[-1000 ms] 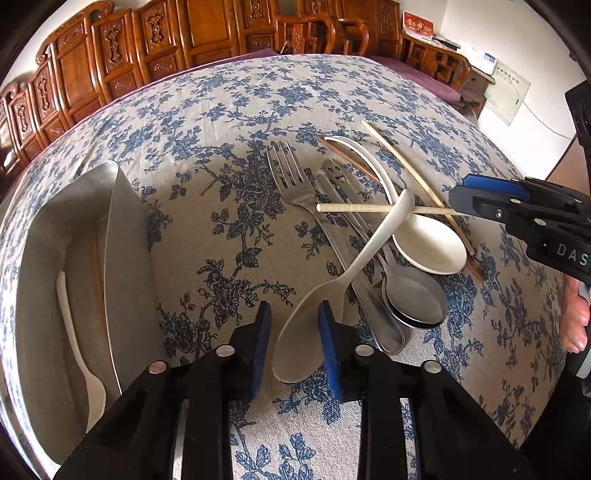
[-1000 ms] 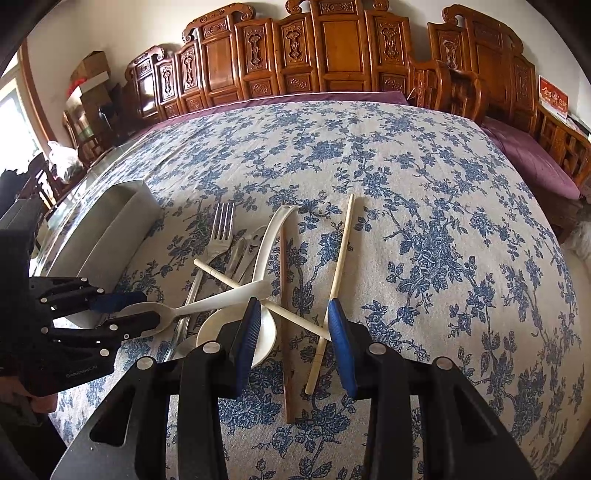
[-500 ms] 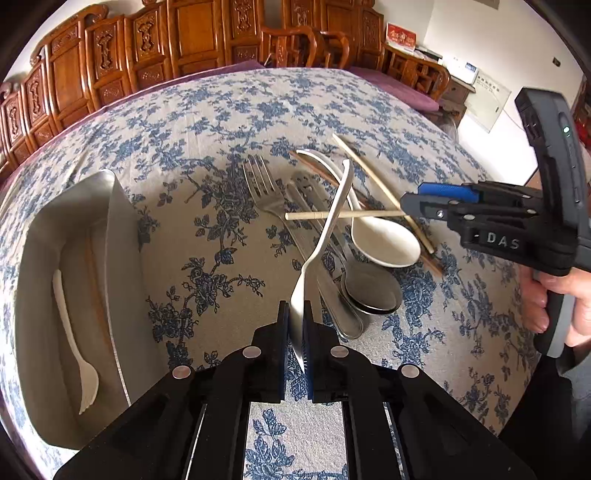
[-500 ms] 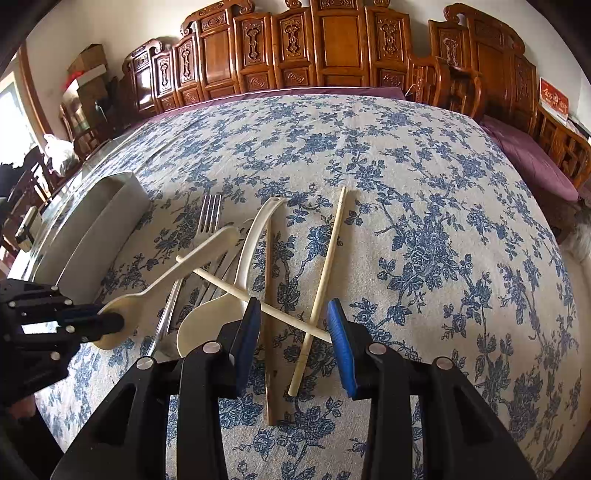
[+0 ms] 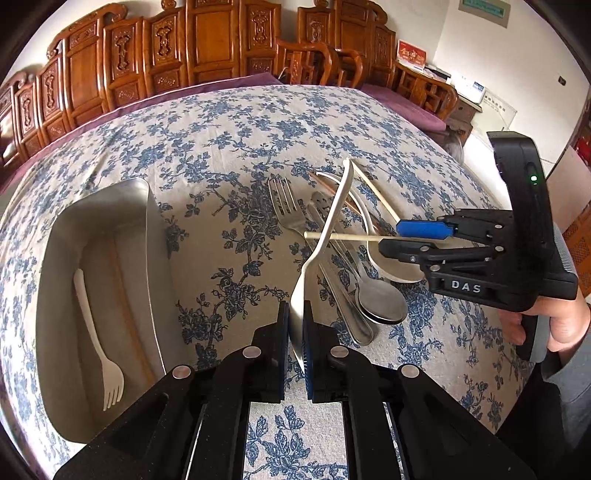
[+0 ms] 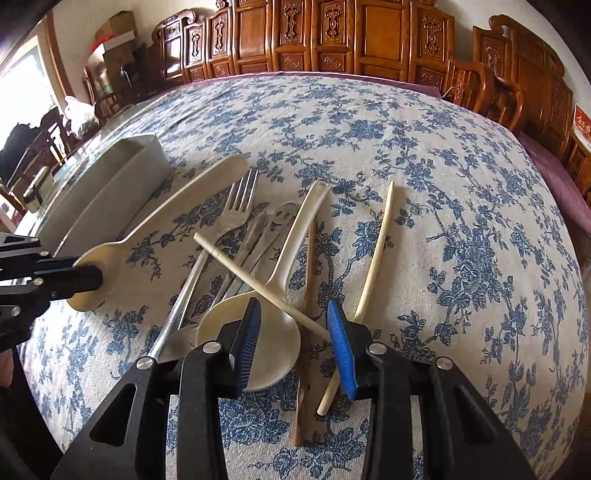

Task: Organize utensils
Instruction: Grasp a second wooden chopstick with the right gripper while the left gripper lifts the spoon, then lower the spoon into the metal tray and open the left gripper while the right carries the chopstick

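Each camera rides just behind its own tongs and looks steeply down along them at the counter (image 5: 229, 122), close enough that the black arms fill the lower frame. The left view sits behind the left tongs (image 5: 295, 328), with the metal tray (image 5: 151, 221) to their left and the right tongs (image 5: 402, 236) entering from the right. The right view sits behind the right tongs (image 6: 291, 332); the left tongs (image 6: 88, 280) enter from its left. Both views share the utensil pile (image 5: 332, 236) ahead, the tray and the carved wooden chairs (image 6: 332, 33) beyond.

Carved wooden chairs (image 5: 207, 48), floral tablecloth (image 5: 236, 140)
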A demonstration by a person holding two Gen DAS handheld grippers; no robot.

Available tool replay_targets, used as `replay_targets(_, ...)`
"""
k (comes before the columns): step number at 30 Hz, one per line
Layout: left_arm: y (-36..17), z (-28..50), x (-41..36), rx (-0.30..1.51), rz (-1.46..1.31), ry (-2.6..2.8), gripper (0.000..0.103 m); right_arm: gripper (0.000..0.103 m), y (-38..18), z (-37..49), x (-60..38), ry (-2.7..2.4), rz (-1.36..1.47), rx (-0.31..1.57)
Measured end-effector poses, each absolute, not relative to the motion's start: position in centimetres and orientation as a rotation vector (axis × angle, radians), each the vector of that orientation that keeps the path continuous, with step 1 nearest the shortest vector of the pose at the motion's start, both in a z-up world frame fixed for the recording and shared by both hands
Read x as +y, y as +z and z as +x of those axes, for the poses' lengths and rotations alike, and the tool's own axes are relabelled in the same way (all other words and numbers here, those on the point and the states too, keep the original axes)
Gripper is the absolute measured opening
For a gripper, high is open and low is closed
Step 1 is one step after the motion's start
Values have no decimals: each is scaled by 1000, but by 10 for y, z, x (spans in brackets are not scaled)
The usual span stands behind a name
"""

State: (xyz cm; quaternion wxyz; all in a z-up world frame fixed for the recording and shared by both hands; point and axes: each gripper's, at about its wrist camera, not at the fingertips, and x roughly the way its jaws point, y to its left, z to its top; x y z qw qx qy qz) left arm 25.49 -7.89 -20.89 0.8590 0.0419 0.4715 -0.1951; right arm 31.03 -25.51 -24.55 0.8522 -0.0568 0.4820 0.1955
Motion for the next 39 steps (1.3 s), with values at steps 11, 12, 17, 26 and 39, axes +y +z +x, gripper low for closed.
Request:
replay_targets(11, -207, 256, -77, 985, 83, -410, 6, 14, -245, 315, -263, 409, -124, 1010)
replay_targets(12, -207, 256, -77, 985, 83, -409, 6, 10, -245, 315, -264, 414, -121, 1010)
replay_targets(17, -202, 255, -73, 972, 79, -402, 6, 6, -236, 310, -264, 436, -118, 985)
replay_targets(26, -182, 246, -46, 920, 49, -347, 6, 6, -212, 300, -261, 440, -67, 916)
replay_targets(39, -165, 239, 11, 886, 14, -194, 6, 6, -186, 273, -232, 473, -45, 844)
